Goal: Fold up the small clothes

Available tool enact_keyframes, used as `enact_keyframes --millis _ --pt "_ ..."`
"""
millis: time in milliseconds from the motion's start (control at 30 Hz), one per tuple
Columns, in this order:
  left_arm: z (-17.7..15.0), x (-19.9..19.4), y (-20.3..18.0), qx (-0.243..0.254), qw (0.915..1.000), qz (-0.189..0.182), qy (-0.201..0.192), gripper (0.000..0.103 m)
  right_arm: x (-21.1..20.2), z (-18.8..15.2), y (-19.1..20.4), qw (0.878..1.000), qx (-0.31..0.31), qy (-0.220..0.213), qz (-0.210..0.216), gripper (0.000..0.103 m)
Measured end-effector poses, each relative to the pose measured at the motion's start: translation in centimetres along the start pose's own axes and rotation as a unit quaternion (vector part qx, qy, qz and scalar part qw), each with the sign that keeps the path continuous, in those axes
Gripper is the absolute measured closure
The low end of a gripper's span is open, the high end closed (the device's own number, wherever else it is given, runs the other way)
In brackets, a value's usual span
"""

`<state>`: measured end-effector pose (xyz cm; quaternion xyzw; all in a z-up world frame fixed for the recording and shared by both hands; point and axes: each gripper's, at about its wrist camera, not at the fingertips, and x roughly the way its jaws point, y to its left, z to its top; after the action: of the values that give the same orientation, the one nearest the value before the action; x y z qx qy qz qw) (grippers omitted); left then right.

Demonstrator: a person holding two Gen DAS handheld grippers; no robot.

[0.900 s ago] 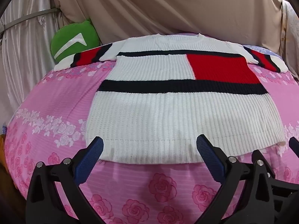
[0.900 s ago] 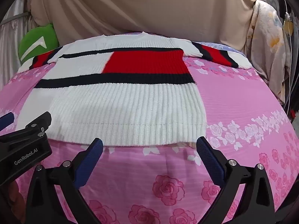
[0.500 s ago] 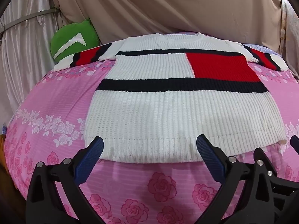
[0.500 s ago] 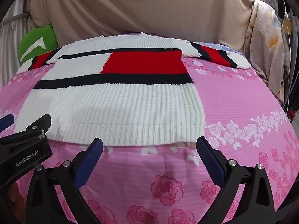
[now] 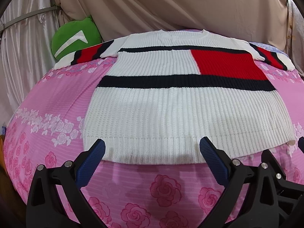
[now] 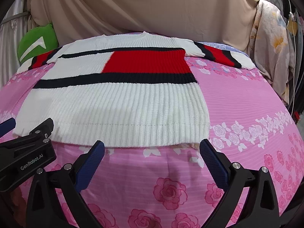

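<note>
Sweater: my white ribbed knit sweater [image 5: 171, 117] with red block lies flat on the pink rose-print bed [image 5: 57, 98];
Tongs: my left tongs [image 5: 152, 163] and right tongs [image 6: 152, 159] gape empty at its hem.

Sweater [image 5: 182, 117] lies flat on bedsheet [image 5: 53, 102], cushion [image 5: 74, 38] behind.

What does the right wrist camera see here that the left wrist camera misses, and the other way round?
Only the right wrist view shows the floral cloth hanging at the far right, the cables beside it, and the printed side of the left gripper.

Only the left wrist view shows the silvery curtain with its curved rail.

Both show the knitted sweater spread flat on the pink rose sheet, the green cushion, the beige drape, and each camera's own open fingers at the hem.
</note>
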<state>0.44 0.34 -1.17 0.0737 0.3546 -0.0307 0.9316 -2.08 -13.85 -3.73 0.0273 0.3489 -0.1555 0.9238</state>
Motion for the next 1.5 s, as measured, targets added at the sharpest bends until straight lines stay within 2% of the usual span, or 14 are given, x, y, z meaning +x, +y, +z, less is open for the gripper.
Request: enact_keyframes --millis 600,1500 --pt "-0.87 0.5 -0.24 -0.006 0.9999 0.003 -0.012 0.006 -0.62 -0.73 -0.04 1.0 -0.006 -0.014 -0.009 0.005" --pt "-1.06 0.69 -0.32 -0.003 0.9999 0.014 -0.01 0.006 -0.31 -0.74 0.06 1.0 -0.007 -0.009 -0.007 0.005"
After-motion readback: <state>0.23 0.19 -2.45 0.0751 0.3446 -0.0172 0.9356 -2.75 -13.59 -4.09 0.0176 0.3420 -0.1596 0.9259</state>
